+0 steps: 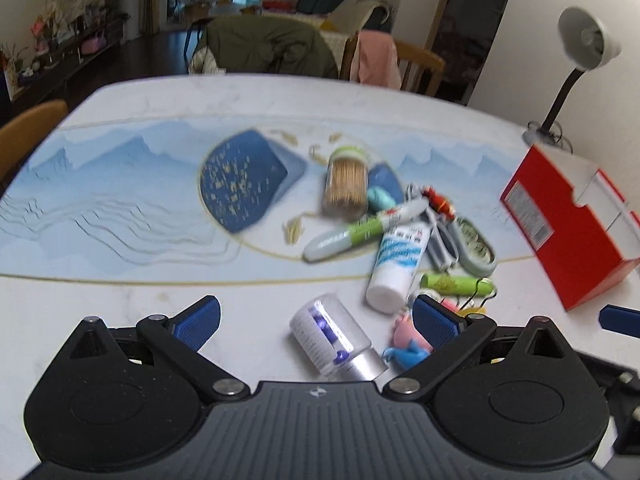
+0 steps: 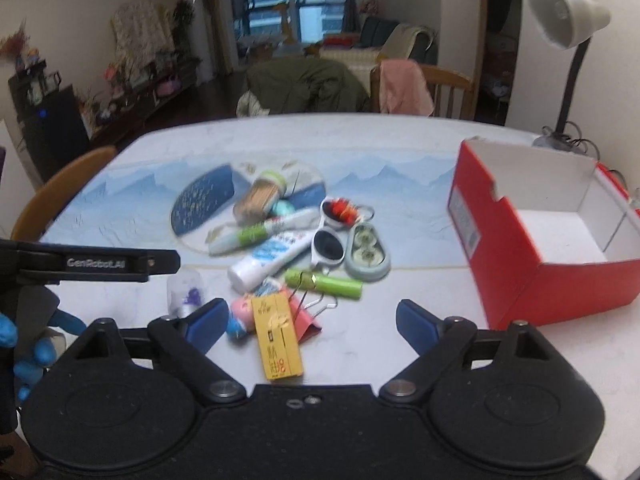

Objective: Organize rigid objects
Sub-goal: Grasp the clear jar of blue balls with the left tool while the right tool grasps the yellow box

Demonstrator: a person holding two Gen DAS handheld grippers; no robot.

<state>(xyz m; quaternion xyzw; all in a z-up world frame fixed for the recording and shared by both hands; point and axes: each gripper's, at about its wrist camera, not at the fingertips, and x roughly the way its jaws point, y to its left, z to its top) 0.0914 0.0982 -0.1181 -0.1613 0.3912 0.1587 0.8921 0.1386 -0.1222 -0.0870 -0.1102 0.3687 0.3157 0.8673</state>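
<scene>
Dining-room worktop point(image 2: 400, 148) carried clutter pile beside empty red box point(image 2: 560, 240), likely destination. Left claw point(image 1: 316, 316) spread, straddling pill bottle point(image 1: 334, 336) nearest pile's edge. Right claw point(image 2: 310, 320) spread over yellow packet point(image 2: 278, 336), box-side.

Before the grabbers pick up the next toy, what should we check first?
1. Left gripper open: ok.
2. Right gripper open: ok.
3. Clear pill bottle lies between the left gripper's fingers, ready to grab: ok.
4. Red box open on top, with room inside: ok.
5. Yellow box free of the pink clip beside it: cannot tell, they overlap.
</scene>
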